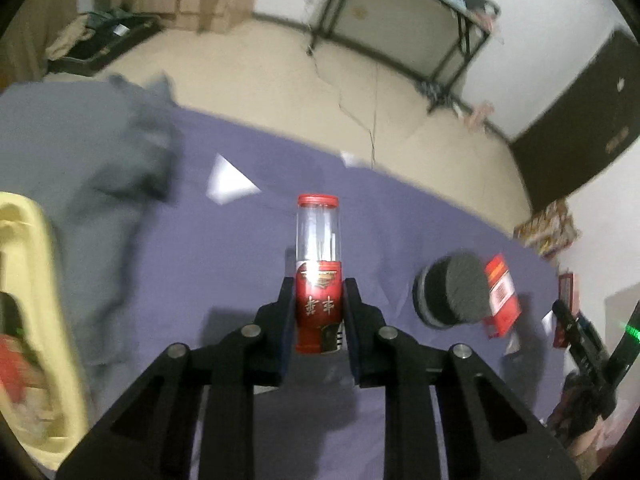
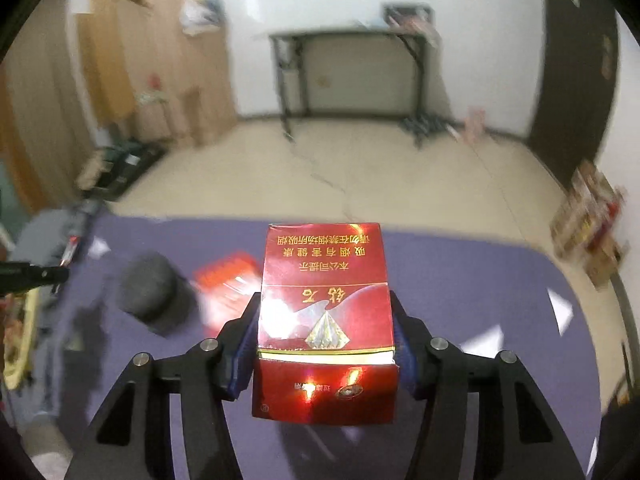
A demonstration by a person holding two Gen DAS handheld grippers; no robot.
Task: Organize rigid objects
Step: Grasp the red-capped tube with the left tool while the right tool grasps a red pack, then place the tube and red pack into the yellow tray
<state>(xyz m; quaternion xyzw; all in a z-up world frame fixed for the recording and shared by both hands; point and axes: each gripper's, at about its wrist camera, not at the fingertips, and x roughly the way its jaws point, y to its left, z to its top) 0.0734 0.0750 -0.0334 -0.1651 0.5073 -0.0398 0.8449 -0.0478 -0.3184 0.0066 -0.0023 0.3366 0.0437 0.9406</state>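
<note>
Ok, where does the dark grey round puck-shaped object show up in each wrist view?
Left wrist view: dark grey round puck-shaped object lies right of centre on the purple cloth.
Right wrist view: same object lies left of centre.
Shared landmark: the small red printed packet lying right beside it.

Red-capped clear tube (image 1: 318, 276) upright; red cig pack (image 2: 325, 320) held aloft.

A counter (image 1: 240, 264) under purple cloth carries a dark round foam-topped puck (image 1: 456, 292) beside a red flat packet (image 1: 502, 296) — plus rumpled grey fabric (image 1: 80, 168) and a cream plastic basket (image 1: 36, 320).
</note>
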